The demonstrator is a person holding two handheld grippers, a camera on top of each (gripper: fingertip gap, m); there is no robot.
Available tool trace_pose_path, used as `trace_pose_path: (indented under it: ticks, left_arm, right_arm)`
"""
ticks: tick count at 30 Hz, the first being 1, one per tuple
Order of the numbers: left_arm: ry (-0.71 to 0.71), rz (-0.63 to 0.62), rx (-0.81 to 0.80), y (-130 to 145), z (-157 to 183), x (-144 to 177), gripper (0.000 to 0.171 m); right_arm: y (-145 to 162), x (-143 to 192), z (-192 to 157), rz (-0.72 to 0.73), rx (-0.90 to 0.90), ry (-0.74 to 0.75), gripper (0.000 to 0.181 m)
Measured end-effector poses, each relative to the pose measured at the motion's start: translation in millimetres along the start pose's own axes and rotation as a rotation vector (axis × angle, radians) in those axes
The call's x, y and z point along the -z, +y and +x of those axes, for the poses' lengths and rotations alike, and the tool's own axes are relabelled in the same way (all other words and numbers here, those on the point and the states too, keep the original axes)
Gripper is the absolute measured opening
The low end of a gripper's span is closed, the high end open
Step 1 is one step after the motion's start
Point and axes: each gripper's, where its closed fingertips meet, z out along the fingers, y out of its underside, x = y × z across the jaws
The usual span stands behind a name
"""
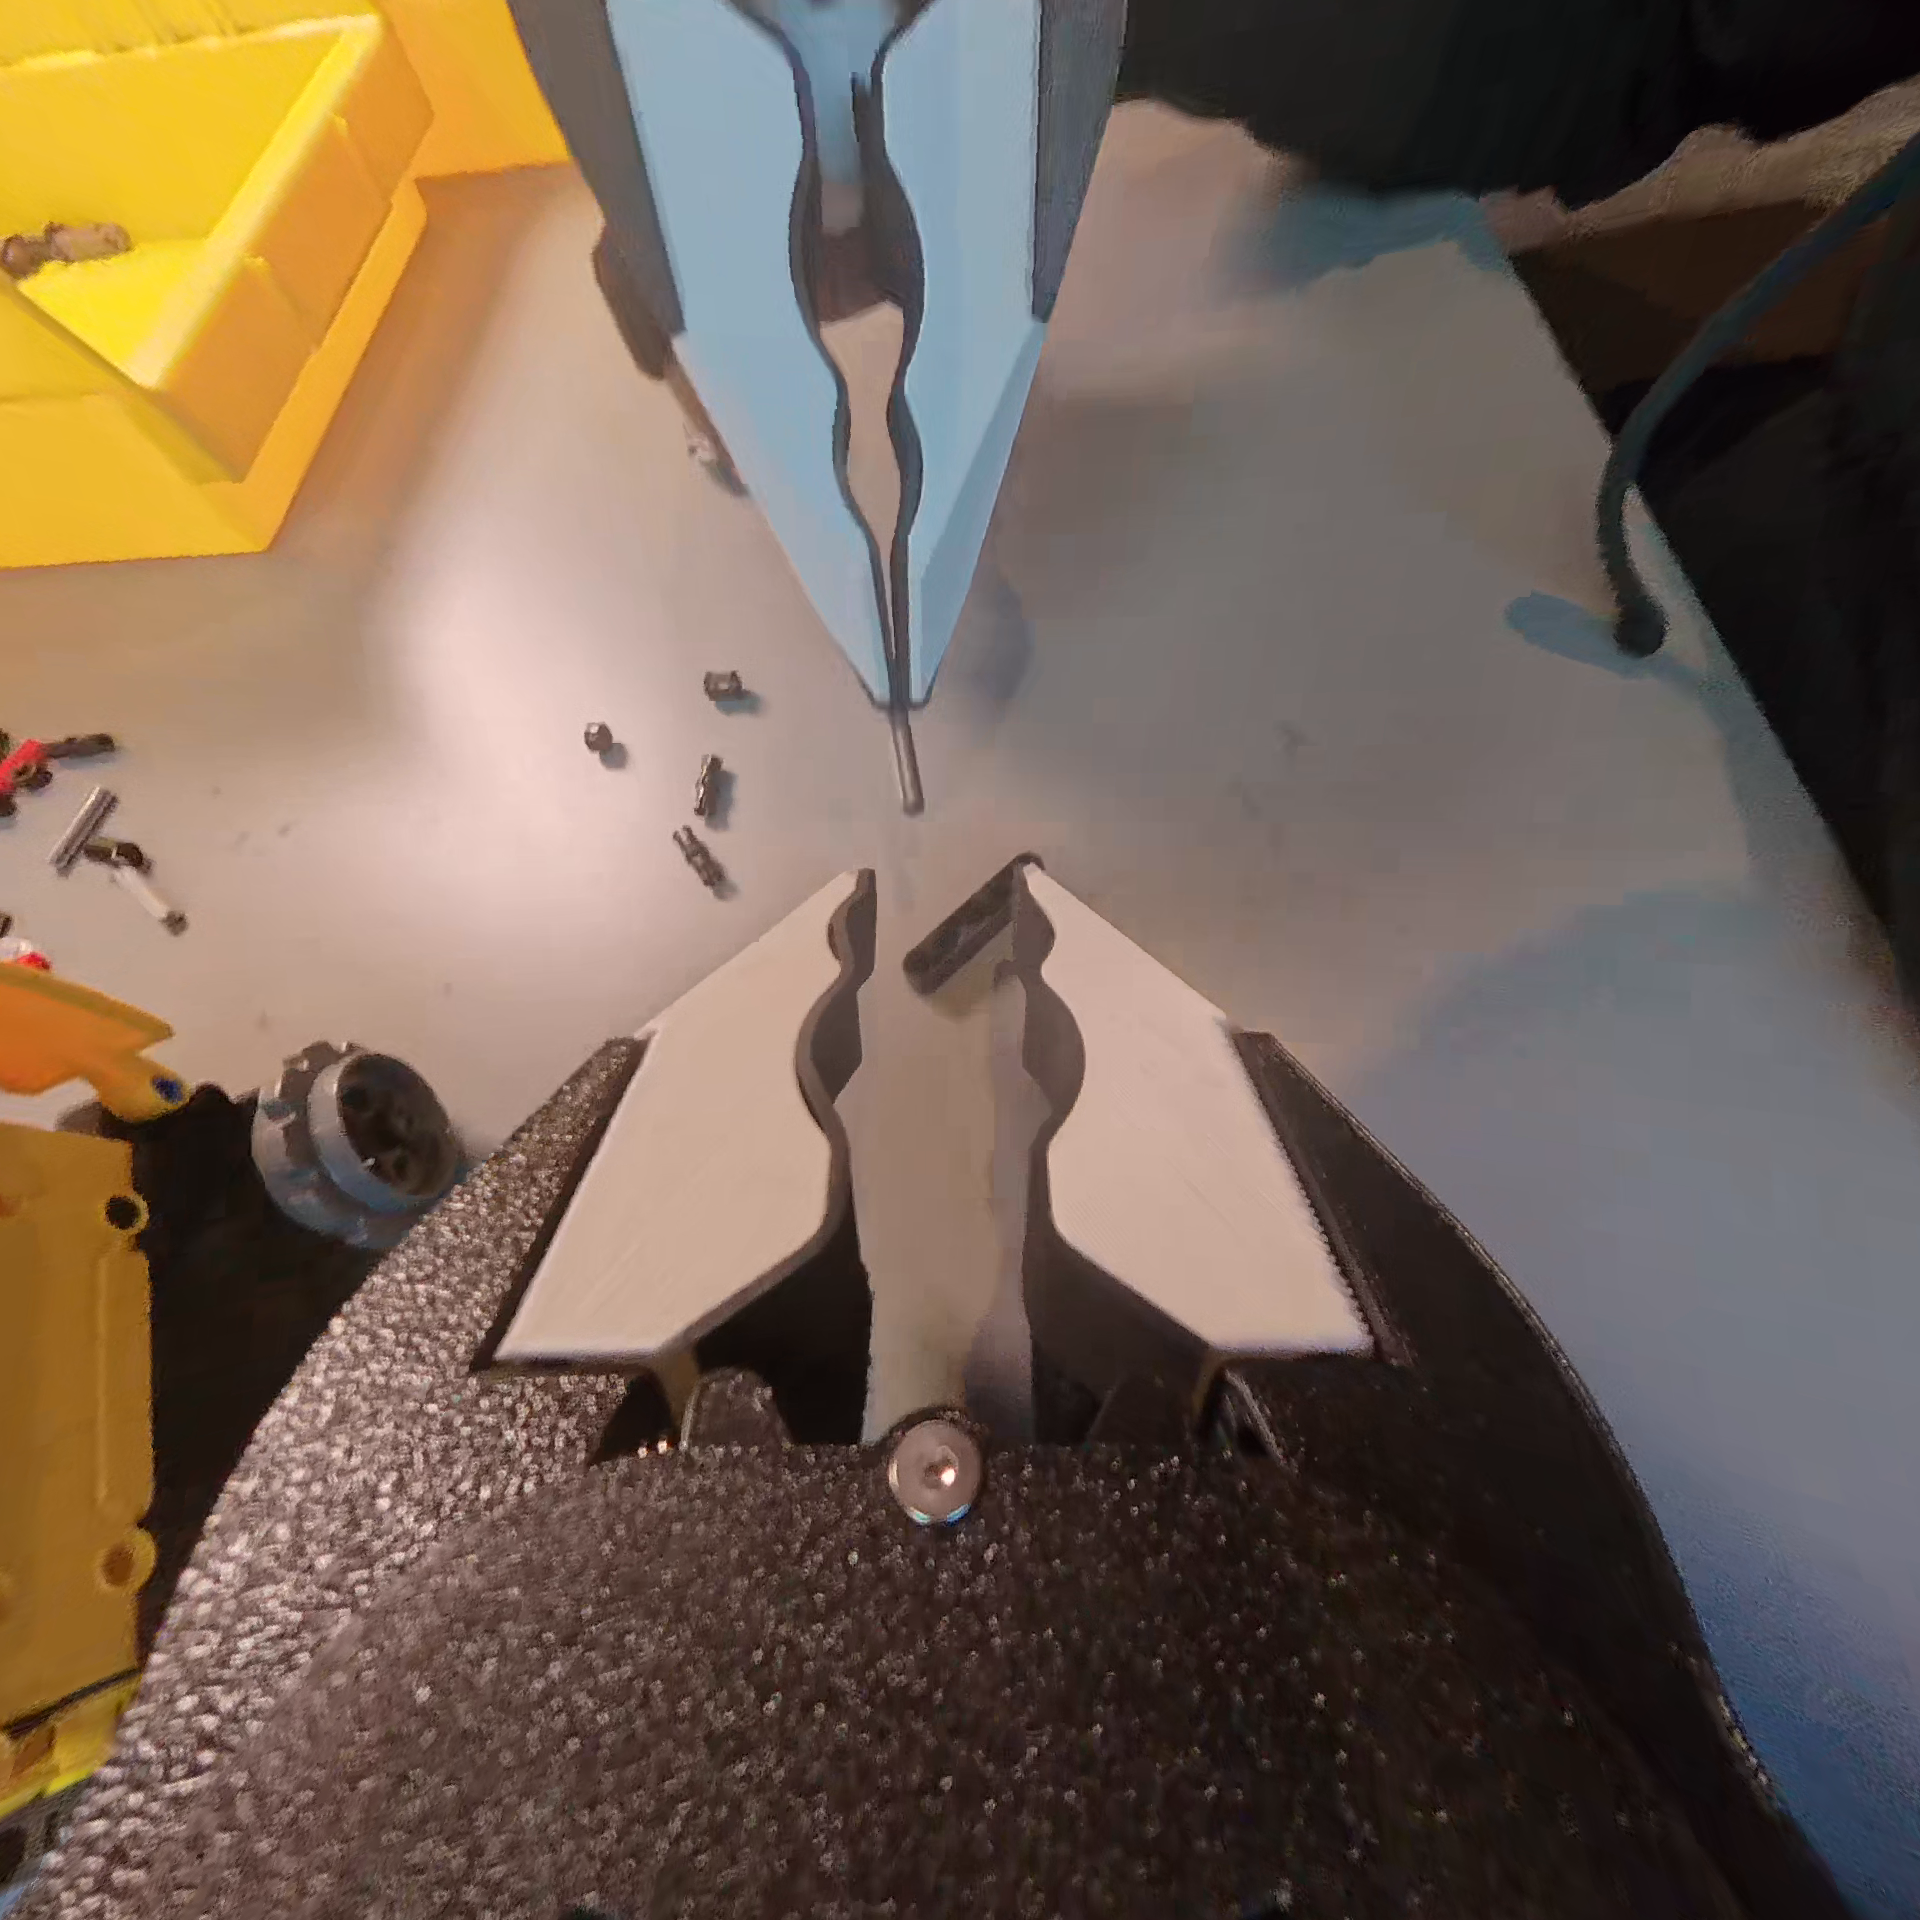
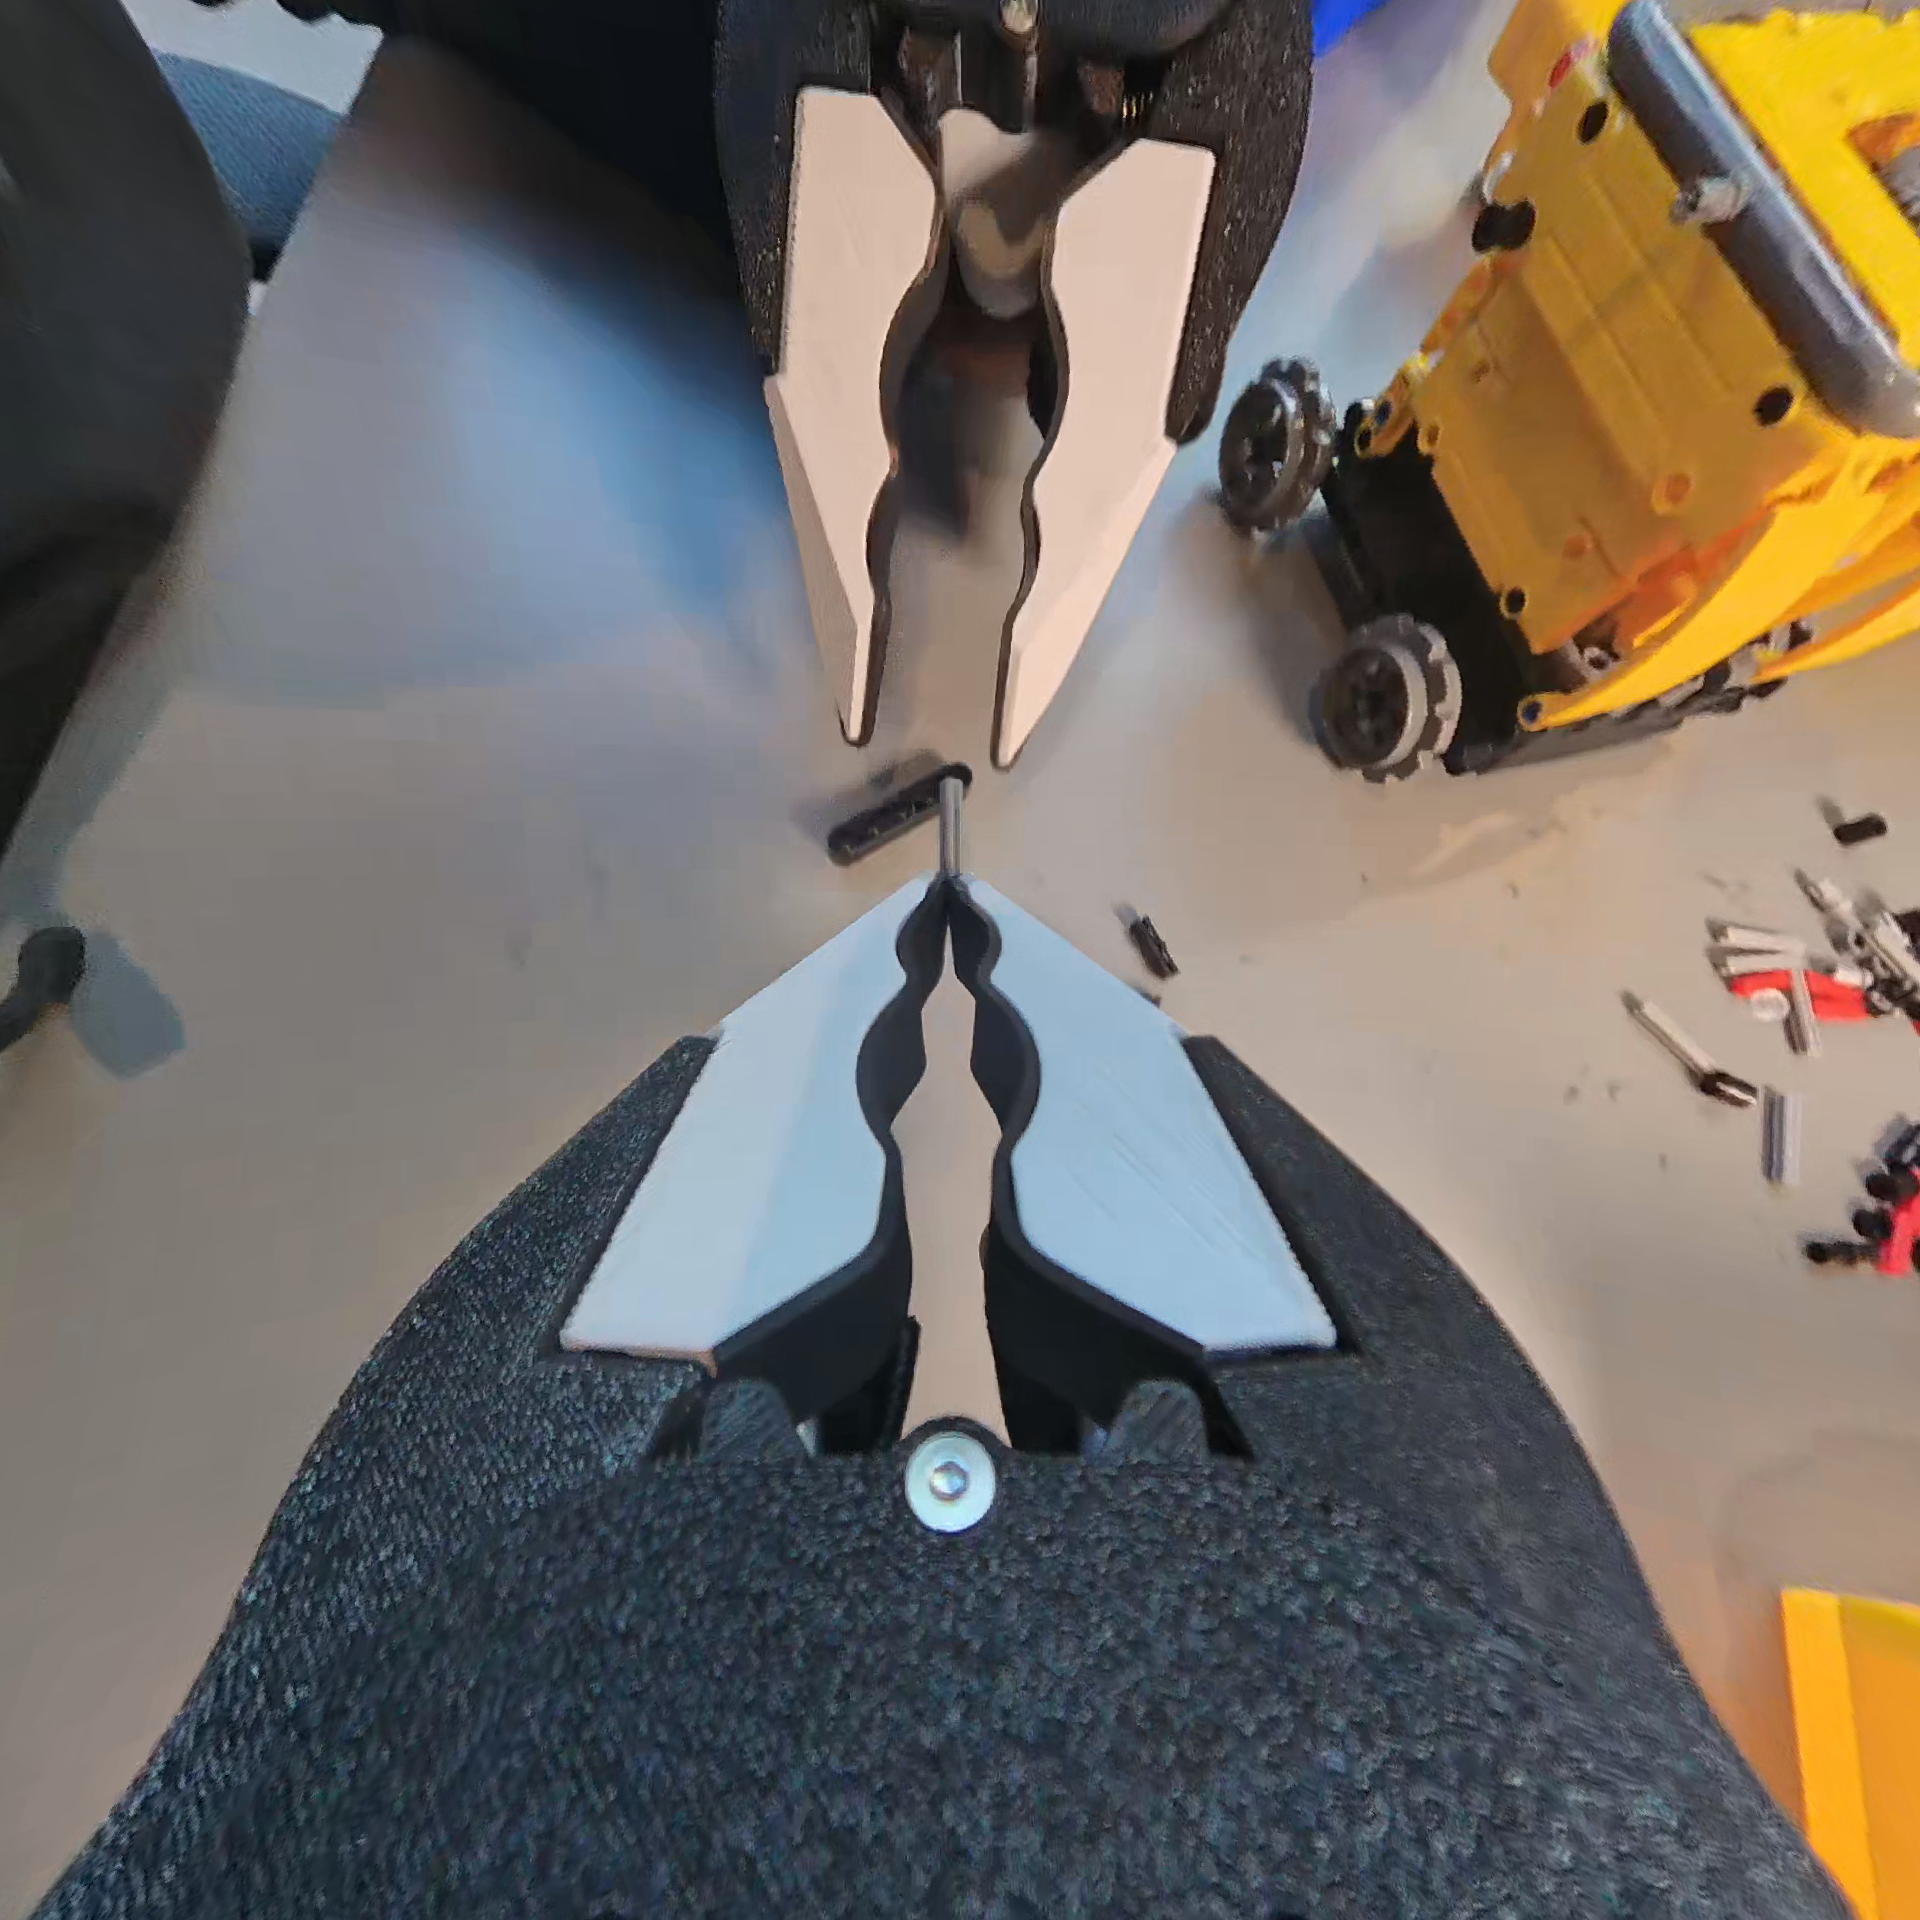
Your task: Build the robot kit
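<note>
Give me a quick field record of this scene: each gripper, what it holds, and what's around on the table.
left gripper: jaws open, a black beam beside one jaw
right gripper: jaws shut on a thin grey pin
table: light grey, scattered small parts
yellow toy vehicle: black wheels, beside the left gripper
yellow bin: far corner

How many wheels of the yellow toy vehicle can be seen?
2 in the right wrist view: one wheel at the yellow toy vehicle's upper left corner, another wheel below it. More may be hidden behind the body.
</note>
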Motion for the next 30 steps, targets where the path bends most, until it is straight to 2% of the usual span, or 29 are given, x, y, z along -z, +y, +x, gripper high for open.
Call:
trace_pose_path:
  ticks: [3,7,11,13,16,19,23,26,30]
  left_arm:
    - [-0.012,0.007,0.006,-4.6,-0.6,-0.9,0.018]
    - [-0.019,0.019,-0.003,-6.6,-0.3,0.5,0.0]
    - [-0.051,0.007,0.01,-2.7,-6.6,2.7,0.0]
    - [-0.068,0.019,0.024,-3.1,-10.3,5.7,0.003]
    - [-0.045,0.0,0.035,2.0,-7.5,4.2,0.012]
    - [-0.035,-0.028,0.024,6.0,-5.2,0.4,0.013]
    - [-0.021,-0.034,0.016,6.2,-3.0,-1.5,0.014]
    - [-0.015,-0.03,0.013,5.5,-1.4,-1.5,0.014]
    - [0.037,-0.011,0.021,-0.3,8.3,-3.8,0.017]
  right_arm:
    - [-9.3,-7.3,-3.2,0.035,0.012,-0.005,0.0]
    - [-20.6,-9.0,-5.0,0.086,0.016,-0.005,0.0]
    - [-20.0,-3.9,1.5,0.106,0.005,0.022,0.0]
    - [-5.8,-1.1,-0.1,0.055,-0.012,-0.001,0.003]
    - [22.1,-0.7,-22.7,-0.078,-0.046,-0.124,0.018]
    - [37.1,-1.6,-28.2,-0.16,-0.037,-0.137,0.019]
    - [37.2,-8.7,-32.3,-0.178,-0.034,-0.157,0.016]
    - [35.8,-9.6,-37.3,-0.182,-0.026,-0.183,0.005]
    - [34.1,-9.8,-34.9,-0.174,-0.013,-0.164,0.005]
